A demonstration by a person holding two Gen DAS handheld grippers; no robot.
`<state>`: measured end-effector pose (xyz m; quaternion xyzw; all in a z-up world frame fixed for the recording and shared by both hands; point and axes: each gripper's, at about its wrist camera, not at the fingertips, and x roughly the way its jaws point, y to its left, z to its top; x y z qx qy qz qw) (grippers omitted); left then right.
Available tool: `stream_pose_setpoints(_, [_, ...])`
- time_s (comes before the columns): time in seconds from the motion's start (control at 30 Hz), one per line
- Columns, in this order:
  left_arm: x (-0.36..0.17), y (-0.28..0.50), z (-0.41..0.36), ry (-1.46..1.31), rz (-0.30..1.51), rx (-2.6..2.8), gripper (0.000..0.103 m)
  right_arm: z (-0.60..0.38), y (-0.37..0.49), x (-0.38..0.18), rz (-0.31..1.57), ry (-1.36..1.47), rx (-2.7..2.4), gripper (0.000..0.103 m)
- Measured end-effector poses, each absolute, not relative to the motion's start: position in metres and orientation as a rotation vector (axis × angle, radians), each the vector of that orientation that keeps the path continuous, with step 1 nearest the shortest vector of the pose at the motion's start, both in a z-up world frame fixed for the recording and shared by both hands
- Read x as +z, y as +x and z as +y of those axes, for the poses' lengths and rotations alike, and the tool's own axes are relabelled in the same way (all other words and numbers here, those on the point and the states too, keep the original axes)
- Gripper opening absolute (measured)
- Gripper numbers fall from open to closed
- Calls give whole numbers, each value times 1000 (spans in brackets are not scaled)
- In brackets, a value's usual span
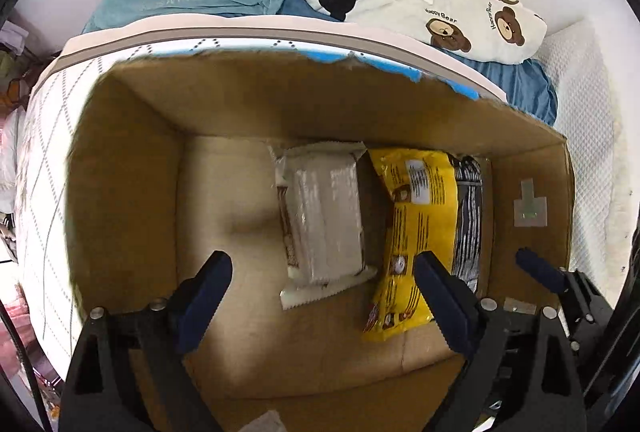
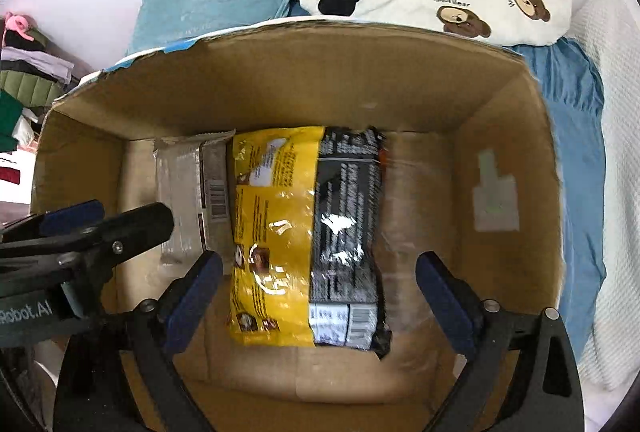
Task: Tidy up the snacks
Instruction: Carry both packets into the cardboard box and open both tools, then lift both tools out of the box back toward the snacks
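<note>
Three snack packs in cardboard box (image 2: 500, 120): white (image 1: 324, 216), yellow (image 2: 272, 232), black (image 2: 346, 216). Left claw (image 1: 320, 308), right claw (image 2: 320, 300) spread, empty. Remainder unseen.

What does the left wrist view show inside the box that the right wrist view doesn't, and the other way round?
Left wrist only: the white packet's whole top face and its serrated near edge; the black packet is just a sliver behind the yellow one.

Right wrist only: the black packet's full face, the bare floor right of it, and a barcode on the white packet's side.

Both: the cardboard box, the yellow packet between white and black, a pale tape patch on the right wall, and both grippers, left gripper and right gripper, open and empty.
</note>
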<state>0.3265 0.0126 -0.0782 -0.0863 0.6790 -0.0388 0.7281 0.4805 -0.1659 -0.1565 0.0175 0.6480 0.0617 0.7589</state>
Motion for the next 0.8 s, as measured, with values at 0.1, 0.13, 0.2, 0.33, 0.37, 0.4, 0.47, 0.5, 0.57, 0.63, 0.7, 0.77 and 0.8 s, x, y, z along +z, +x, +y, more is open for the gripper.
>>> stream_pose_setpoints(0.1, [-75,311,15,-149,1473,-66,93,-170,464,-149,1391,21,127,99])
stream_pose_setpoints(0.13, [-77,307,14,-137,1468,-63,93,-174,455,-145,1387,12,122,99])
stream_pose_setpoints(0.2, [-77,296,15,-126,1469,-61,93,-177,444,-143,1386,2,114,99])
stream_pose_setpoints(0.33, [-72,275,20,-143,1479,-73,93,-184,418,-142,1415,23,119,99])
stream_pose_setpoints(0.37, [-69,269,20,-148,1472,-75,93,-189,418,-144,1413,24,120,99])
stream_pose_setpoints(0.4, [-65,264,21,-152,1467,-75,93,-190,412,-142,1409,25,120,99])
stream_pose_setpoints(0.47, [-57,254,21,-158,1444,-74,93,-193,400,-133,1394,34,128,99])
stream_pose_setpoints(0.5, [-50,247,21,-157,1420,-73,93,-194,397,-130,1384,34,129,99])
stream_pose_setpoints(0.57, [-38,236,21,-153,1379,-63,93,-194,385,-116,1352,21,129,99])
stream_pose_setpoints(0.63, [-27,225,20,-152,1340,-59,93,-191,374,-101,1323,17,134,99])
stream_pose_setpoints(0.7, [-13,212,20,-162,1305,-62,93,-192,362,-88,1290,19,136,99])
stream_pose_setpoints(0.77, [-1,199,18,-159,1267,-62,93,-193,349,-75,1247,16,127,99])
stream_pose_setpoints(0.8, [5,192,17,-156,1247,-60,93,-194,343,-69,1227,18,125,99])
